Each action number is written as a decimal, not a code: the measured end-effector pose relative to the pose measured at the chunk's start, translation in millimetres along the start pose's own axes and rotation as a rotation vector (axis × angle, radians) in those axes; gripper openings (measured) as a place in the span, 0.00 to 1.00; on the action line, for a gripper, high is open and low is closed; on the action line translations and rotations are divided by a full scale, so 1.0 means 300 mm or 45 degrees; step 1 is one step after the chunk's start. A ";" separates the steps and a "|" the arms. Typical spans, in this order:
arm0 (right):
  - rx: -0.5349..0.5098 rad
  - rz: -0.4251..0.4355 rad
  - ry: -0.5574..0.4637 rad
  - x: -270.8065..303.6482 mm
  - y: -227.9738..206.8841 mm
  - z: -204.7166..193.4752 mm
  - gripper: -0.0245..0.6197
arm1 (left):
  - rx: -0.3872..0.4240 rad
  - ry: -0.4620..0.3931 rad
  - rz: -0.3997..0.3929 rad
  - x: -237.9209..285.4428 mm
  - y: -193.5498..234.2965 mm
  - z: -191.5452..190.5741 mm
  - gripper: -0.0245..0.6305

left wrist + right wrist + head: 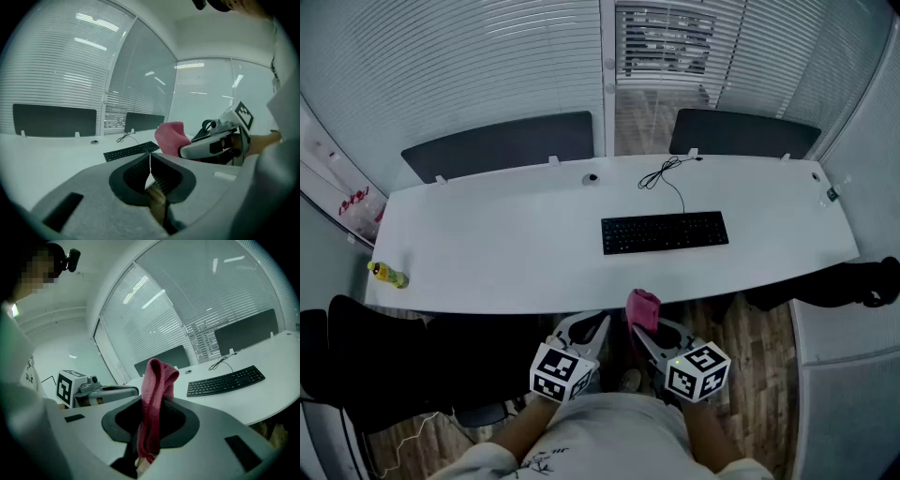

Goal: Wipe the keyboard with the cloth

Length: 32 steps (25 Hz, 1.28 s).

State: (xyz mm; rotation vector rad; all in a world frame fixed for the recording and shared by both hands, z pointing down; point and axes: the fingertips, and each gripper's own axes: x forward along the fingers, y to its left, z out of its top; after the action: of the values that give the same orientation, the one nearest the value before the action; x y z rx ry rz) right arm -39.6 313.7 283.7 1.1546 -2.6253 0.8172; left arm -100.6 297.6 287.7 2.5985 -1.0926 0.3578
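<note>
Keyboard (665, 232) lies untouched mid-surface (487, 253), well apart from the pink cloth (643, 307), which the right gripper (641, 330) holds upright in clenched fingers (180, 423), evidently ready for wiping, while the left gripper (598, 324) is closed, empty, standing by.

I'm carrying a deep pink cloth (157, 376) in my grey right gripper (151, 403), and its cube is showing black-and-white square markers, like the one on my grey left gripper (150, 165). Ahead of both, a black keyboard (665, 232) is lying on a white desk (487, 253), and a yellow bottle (389, 274) is sitting far off to my left gripper's left.
</note>
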 end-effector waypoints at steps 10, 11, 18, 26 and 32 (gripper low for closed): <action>0.046 0.024 -0.029 -0.020 0.008 0.000 0.16 | 0.006 0.011 -0.036 -0.012 -0.037 -0.009 0.05; 0.047 0.027 -0.032 -0.022 0.010 0.000 0.16 | 0.006 0.016 -0.039 -0.014 -0.041 -0.012 0.05; 0.031 0.047 -0.027 -0.056 0.002 -0.012 0.16 | -0.002 0.022 -0.031 -0.011 -0.082 -0.023 0.05; 0.018 0.074 -0.043 -0.127 -0.030 -0.011 0.16 | -0.019 0.011 -0.001 0.002 -0.145 -0.016 0.05; 0.006 0.084 -0.042 -0.186 -0.074 -0.018 0.16 | -0.030 0.009 0.017 0.030 -0.202 -0.028 0.05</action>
State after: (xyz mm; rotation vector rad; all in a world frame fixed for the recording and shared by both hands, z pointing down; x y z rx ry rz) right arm 14.5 339.6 278.0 1.0972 -2.7030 0.8236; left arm -51.6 335.1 287.8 2.5681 -1.1059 0.3548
